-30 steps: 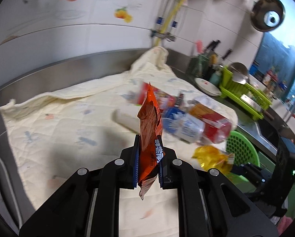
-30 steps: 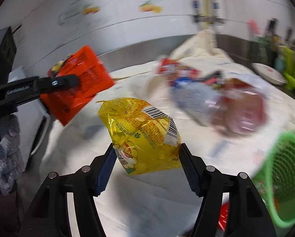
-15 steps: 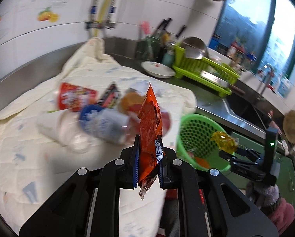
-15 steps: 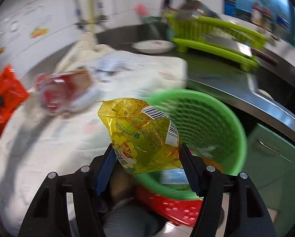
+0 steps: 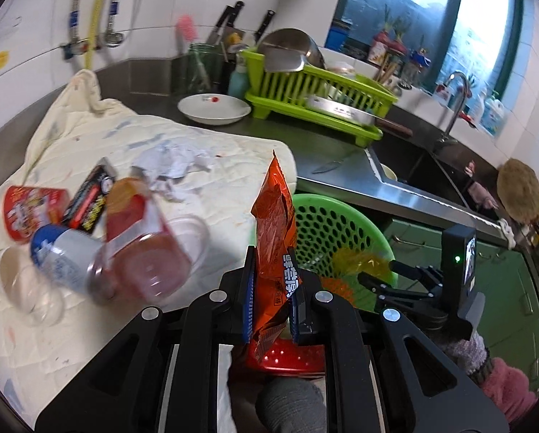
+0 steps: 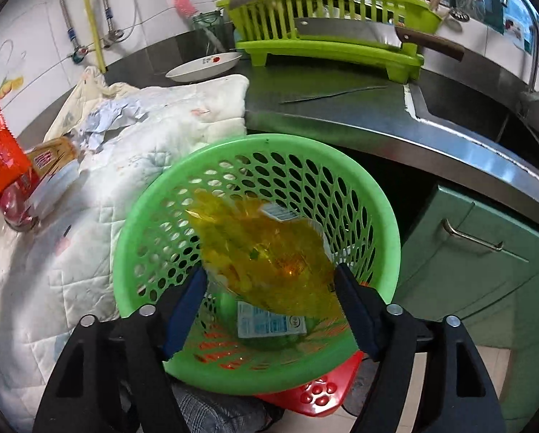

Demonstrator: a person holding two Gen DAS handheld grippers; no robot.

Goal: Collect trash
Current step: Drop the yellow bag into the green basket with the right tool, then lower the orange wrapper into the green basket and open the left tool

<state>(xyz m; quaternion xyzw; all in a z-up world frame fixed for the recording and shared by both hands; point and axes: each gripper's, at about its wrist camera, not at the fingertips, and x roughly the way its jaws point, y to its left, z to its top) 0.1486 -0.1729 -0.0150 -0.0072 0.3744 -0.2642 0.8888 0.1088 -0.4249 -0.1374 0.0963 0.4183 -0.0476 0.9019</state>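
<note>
Steel counter (image 5: pixel 345 176) under quilted cloth (image 5: pixel 215 166), white dish (image 5: pixel 214 109), green rack (image 5: pixel 316 108), knife (image 5: pixel 332 164).

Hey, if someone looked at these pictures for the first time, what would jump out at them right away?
First the yellow wrapper, blurred over the green basket between the right tongs, whose jaws have just been opening; it looks let go. Next, the orange packet standing upright, pinched in the left tongs. Behind it, bottles and a red cup lie scattered on the cream cloth.

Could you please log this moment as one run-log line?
left gripper: shut on orange packet | right gripper: jaws just opened, yellow wrapper dropping into green basket
</note>
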